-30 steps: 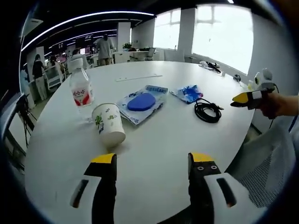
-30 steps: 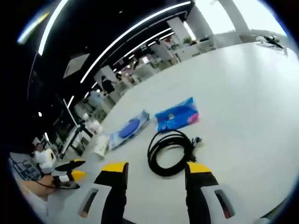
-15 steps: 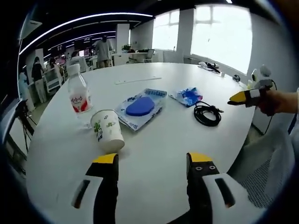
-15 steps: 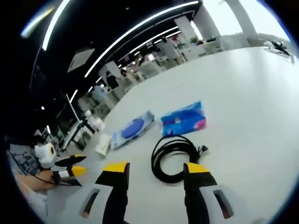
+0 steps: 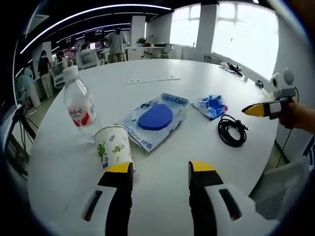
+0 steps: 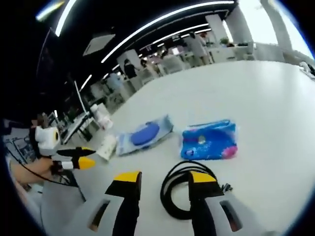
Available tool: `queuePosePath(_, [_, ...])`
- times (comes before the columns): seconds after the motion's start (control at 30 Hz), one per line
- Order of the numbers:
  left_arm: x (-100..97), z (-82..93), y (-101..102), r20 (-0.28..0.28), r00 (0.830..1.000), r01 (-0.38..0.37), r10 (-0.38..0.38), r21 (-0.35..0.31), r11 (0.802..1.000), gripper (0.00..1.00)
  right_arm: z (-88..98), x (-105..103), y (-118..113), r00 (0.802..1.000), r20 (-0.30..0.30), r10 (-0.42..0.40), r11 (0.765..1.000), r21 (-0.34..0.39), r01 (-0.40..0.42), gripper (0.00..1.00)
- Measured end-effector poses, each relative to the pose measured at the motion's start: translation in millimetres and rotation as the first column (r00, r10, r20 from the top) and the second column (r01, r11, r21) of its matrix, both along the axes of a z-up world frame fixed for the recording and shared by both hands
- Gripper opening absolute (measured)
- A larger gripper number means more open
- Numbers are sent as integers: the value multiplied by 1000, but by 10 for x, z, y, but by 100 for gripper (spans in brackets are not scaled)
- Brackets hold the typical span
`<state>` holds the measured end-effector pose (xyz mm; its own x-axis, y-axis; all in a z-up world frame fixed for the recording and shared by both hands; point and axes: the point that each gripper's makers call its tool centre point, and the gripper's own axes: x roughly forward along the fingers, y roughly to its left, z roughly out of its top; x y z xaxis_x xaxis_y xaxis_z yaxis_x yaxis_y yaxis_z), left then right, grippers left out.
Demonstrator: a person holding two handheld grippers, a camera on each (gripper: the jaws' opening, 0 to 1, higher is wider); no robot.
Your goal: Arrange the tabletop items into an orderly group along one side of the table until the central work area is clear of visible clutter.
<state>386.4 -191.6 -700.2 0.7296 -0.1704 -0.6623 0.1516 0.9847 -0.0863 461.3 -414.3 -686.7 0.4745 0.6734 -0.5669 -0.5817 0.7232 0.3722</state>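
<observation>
My left gripper (image 5: 160, 169) is open, just short of a paper cup (image 5: 113, 147) printed in green that stands on the white table (image 5: 197, 78). Behind the cup stands a water bottle (image 5: 78, 104) with a red label. To the right lie a clear packet holding a blue pad (image 5: 155, 118), a blue tissue pack (image 5: 210, 105) and a coiled black cable (image 5: 232, 132). My right gripper (image 6: 165, 178) is open, its jaws on either side of the cable (image 6: 166, 194). Beyond it lie the tissue pack (image 6: 209, 140) and the blue packet (image 6: 145, 133).
The right gripper (image 5: 268, 108), held in a hand, comes in from the table's right edge. The left gripper (image 6: 74, 162) shows at the left, near the cup (image 6: 107, 147). A thin white strip (image 5: 152, 80) lies farther back. Desks, chairs and people stand beyond the table.
My left gripper has come closer to the cup and its jaws stand a little narrower. My right gripper has moved forward, so the cable now lies between its jaws.
</observation>
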Motion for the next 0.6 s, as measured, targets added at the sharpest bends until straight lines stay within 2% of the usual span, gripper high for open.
queuePosePath(0.07, [33, -50, -3, -20, 1000, -21, 21, -19, 1000, 43, -5, 82, 63, 1000, 3, 26, 1000, -18, -26, 35])
queuePosePath(0.2, [128, -128, -72, -63, 993, -112, 105, -130, 985, 38, -2, 275, 180, 995, 34, 93, 993, -69, -91, 32])
queuePosePath(0.3, [217, -180, -54, -77, 986, -157, 148, -134, 978, 39, -18, 446, 287, 990, 45, 131, 987, -102, -126, 31])
queuePosePath(0.4, [289, -260, -32, -115, 970, -230, 213, -165, 959, 39, -56, 590, 434, 984, 52, 168, 979, -126, -161, 31])
queuePosePath(0.5, [320, -365, -13, -173, 954, -275, 246, -169, 946, 33, -116, 706, 637, 966, 58, 251, 957, -163, -238, 27])
queuePosePath(0.6, [385, -422, 38, -174, 941, -317, 290, -160, 935, 32, -178, 796, 835, 949, 44, 311, 935, -193, -297, 27])
